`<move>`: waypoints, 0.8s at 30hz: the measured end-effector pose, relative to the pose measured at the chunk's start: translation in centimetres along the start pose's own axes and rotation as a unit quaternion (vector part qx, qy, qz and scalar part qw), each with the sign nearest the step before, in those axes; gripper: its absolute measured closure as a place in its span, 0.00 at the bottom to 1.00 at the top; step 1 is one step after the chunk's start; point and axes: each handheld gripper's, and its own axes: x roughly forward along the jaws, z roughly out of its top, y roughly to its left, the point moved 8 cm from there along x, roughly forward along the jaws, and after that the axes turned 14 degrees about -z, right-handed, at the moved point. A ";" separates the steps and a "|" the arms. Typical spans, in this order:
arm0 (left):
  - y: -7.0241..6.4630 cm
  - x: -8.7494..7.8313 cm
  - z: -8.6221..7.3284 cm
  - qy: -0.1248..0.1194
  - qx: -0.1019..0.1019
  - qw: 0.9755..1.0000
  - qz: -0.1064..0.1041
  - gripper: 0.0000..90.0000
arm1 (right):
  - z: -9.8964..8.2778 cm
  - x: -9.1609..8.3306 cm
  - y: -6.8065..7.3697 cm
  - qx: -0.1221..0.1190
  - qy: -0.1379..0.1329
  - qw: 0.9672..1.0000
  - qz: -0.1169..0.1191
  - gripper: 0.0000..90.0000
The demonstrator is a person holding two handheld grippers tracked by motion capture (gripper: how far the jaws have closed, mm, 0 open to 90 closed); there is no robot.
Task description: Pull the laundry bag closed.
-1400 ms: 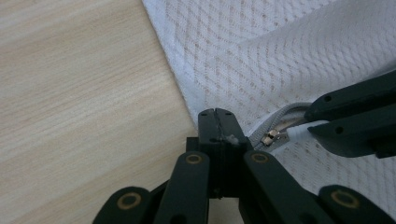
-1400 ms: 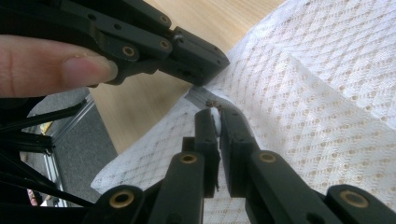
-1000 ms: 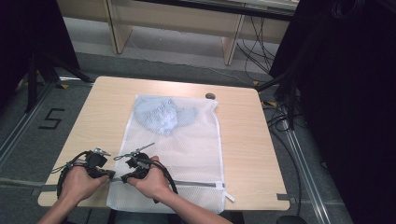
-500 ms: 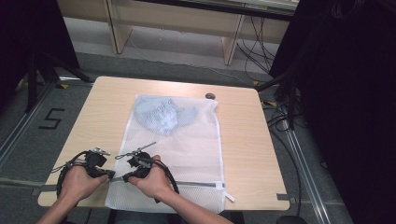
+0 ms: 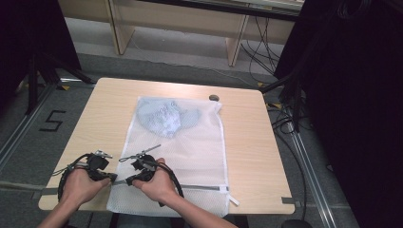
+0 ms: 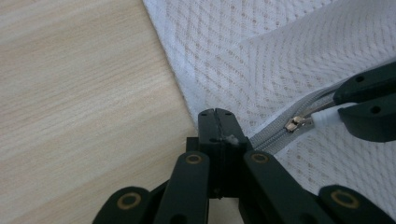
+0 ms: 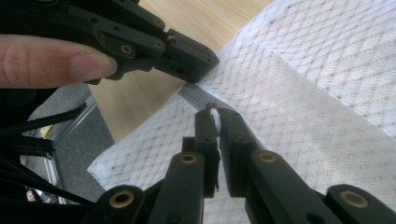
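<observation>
At the near edge of the light wooden table [image 5: 266,156], both hands work the left corner of the white mesh zip bag [image 5: 199,156]. The left gripper [image 6: 218,122] is clamped on the bag's corner, at the end of the grey zipper tape [image 6: 271,136]. Just beside it, the right gripper [image 7: 215,117] is clenched on the small white zipper pull tab [image 7: 214,116], with the metal slider [image 6: 294,124] at its tip. The bag lies flat, running from the near edge towards the far side. A crumpled pale blue garment [image 5: 166,116] sits inside its far end. Beyond it, a small dark round disc [image 5: 214,98] rests on the table.
</observation>
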 end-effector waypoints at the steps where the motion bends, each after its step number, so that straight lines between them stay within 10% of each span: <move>1: 0.0 0.0 0.0 0.000 -0.001 1.000 0.000 1.00 | 0.0 0.0 0.0 -0.003 -0.003 1.000 0.002 0.97; 24: 0.1 0.1 0.1 -0.006 0.003 1.000 -0.002 1.00 | -0.2 -0.5 -0.5 0.000 -0.004 1.000 -0.004 0.97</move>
